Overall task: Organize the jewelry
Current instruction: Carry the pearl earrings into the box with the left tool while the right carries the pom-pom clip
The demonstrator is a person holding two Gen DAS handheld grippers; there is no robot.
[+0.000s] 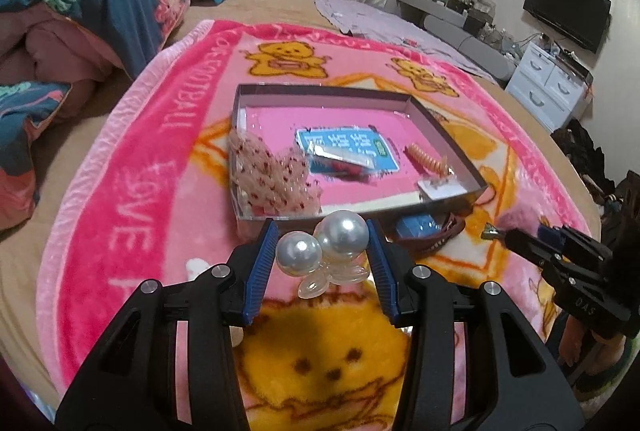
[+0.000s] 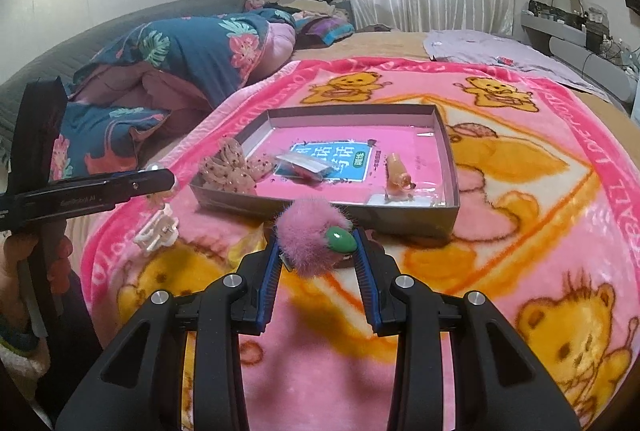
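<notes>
My left gripper (image 1: 322, 231) is shut on a pearl hair clip (image 1: 324, 245) with two big white pearls and clear petals, held just in front of the grey box (image 1: 248, 97). My right gripper (image 2: 316, 233) is shut on a pink fluffy pom-pom clip (image 2: 308, 235) with a green stone, also just in front of the box (image 2: 438, 119). The box holds a pink dotted scrunchie (image 1: 272, 171), a small packet (image 1: 348, 155) on a blue label, and an orange coil hair tie (image 1: 426, 159). The right gripper shows at the right of the left wrist view (image 1: 490, 231).
The box lies on a pink teddy-bear blanket (image 2: 520, 191) on a bed. A white claw clip (image 2: 158, 233) lies on the blanket left of the box. A blue item and a dark red band (image 1: 428, 235) lie before the box. A folded quilt (image 1: 80, 3) is at left.
</notes>
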